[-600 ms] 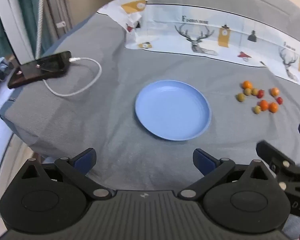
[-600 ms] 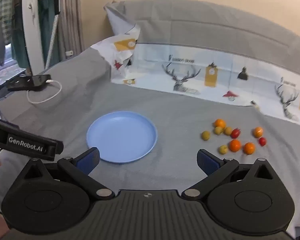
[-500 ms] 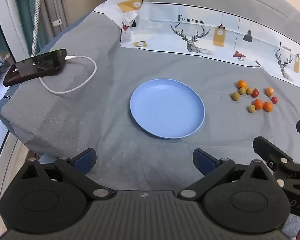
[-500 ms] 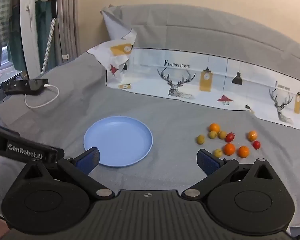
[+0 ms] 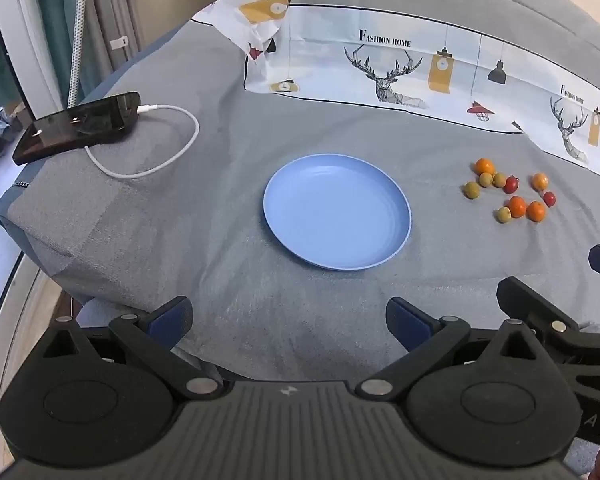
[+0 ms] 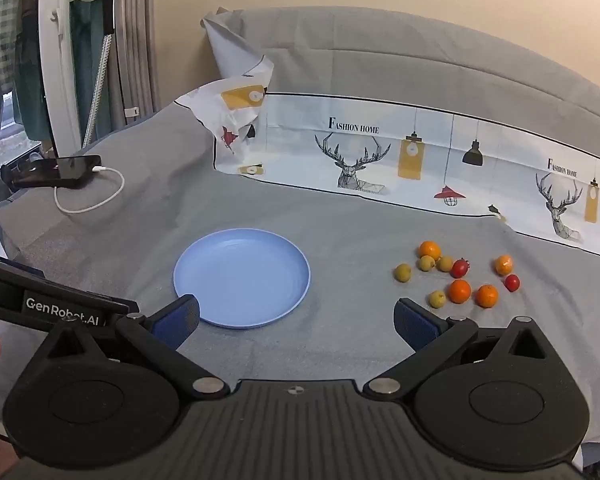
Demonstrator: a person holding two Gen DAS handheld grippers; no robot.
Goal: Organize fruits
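I hold my left gripper [image 5: 288, 316] low over the near edge of the grey cloth-covered table [image 5: 228, 208], its blue-padded fingers spread wide with nothing between them. My right gripper [image 6: 296, 318] hangs the same way, fingers wide apart and gripping nothing, above the cloth. Ahead of both lies the round light-blue plastic plate [image 6: 242, 278], flat on the cloth and bare inside. The small fruits [image 6: 457, 276] sit in a loose cluster to the right of the plate, well apart from it: four orange round ones, four yellow-green ones and two red ones, some touching each other. In the left wrist view the same cluster [image 5: 509, 194] lies right of the plate [image 5: 337, 211], and part of my right gripper shows at the lower right edge. Far left, a black smartphone [image 5: 78, 126] rests at the table's corner with a white charging cable [image 5: 168, 152] looped beside it. A white patterned sheet with deer prints [image 6: 379, 156] runs along the back.
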